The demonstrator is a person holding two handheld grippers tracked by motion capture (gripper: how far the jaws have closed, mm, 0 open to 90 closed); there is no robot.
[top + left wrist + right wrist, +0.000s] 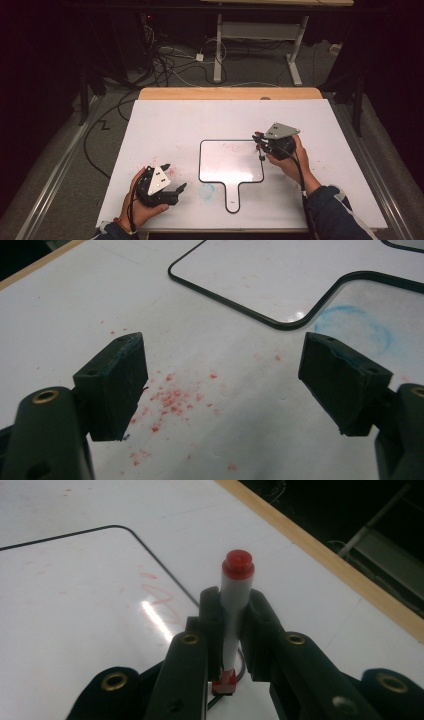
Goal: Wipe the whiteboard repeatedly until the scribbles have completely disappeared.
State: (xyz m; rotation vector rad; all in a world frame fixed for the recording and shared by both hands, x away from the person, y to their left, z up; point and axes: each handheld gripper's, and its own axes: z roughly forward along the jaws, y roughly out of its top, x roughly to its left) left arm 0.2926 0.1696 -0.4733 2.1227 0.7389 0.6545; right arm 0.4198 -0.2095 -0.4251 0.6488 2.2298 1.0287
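Note:
A small handled whiteboard [231, 161] with a black rim lies flat in the middle of the white table; its rim also crosses the left gripper view [235, 300] and the right gripper view [150, 545]. My right gripper [260, 141] hovers at the board's right edge, shut on a red marker [234, 605] that stands upright between the pads, its tip pointing down at the edge [261, 156]. My left gripper [175, 177] rests at the near left of the table, open, its wide-apart pads [117, 385] over red marker smudges with nothing between them.
The table [165, 125] is covered in white sheet, with a wooden edge [230, 93] at the far side. A faint blue ring stain [357, 327] lies beside the board's handle [233, 197]. Beyond the table are floor cables [165, 65] and a desk frame [260, 40].

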